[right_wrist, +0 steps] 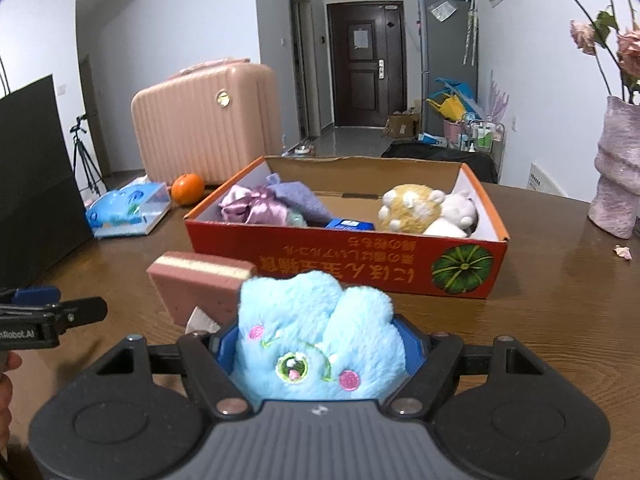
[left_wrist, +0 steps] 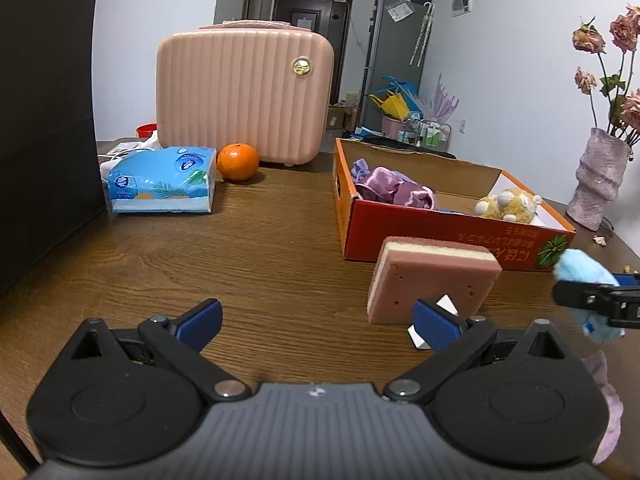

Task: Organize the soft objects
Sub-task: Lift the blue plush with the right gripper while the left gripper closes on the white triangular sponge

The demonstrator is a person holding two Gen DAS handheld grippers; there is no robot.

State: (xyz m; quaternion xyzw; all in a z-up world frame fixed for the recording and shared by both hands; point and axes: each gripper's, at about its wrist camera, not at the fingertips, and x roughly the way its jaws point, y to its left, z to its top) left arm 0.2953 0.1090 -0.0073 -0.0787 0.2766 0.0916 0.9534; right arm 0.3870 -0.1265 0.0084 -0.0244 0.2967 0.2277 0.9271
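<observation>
1. The right gripper (right_wrist: 320,354) points forward and slightly down over the wooden table (right_wrist: 560,300), its jaws clamped on the two sides of a blue plush toy (right_wrist: 316,336).
2. The toy's fluffy top rises above the jaws. Its embroidered face, with pink cheeks, faces the camera.
3. In the left wrist view, the same toy (left_wrist: 580,272) shows at the right edge, held clear of the table top.
4. The left gripper (left_wrist: 316,322) sits low over the near table, angled slightly down, its jaws wide apart with nothing between them.
5. A pink sponge block (left_wrist: 432,280) stands just beyond the left gripper's right finger, near the front wall of a red cardboard box (left_wrist: 440,236).
6. Inside the box lie purple cloth items (right_wrist: 264,204) at the left and a yellow plush toy (right_wrist: 412,208) at the right.
7. Far left on the table are a tissue pack (left_wrist: 164,180), an orange (left_wrist: 238,161) and a pink ribbed case (left_wrist: 244,94).
8. A pink vase (left_wrist: 598,184) of flowers stands far right.
</observation>
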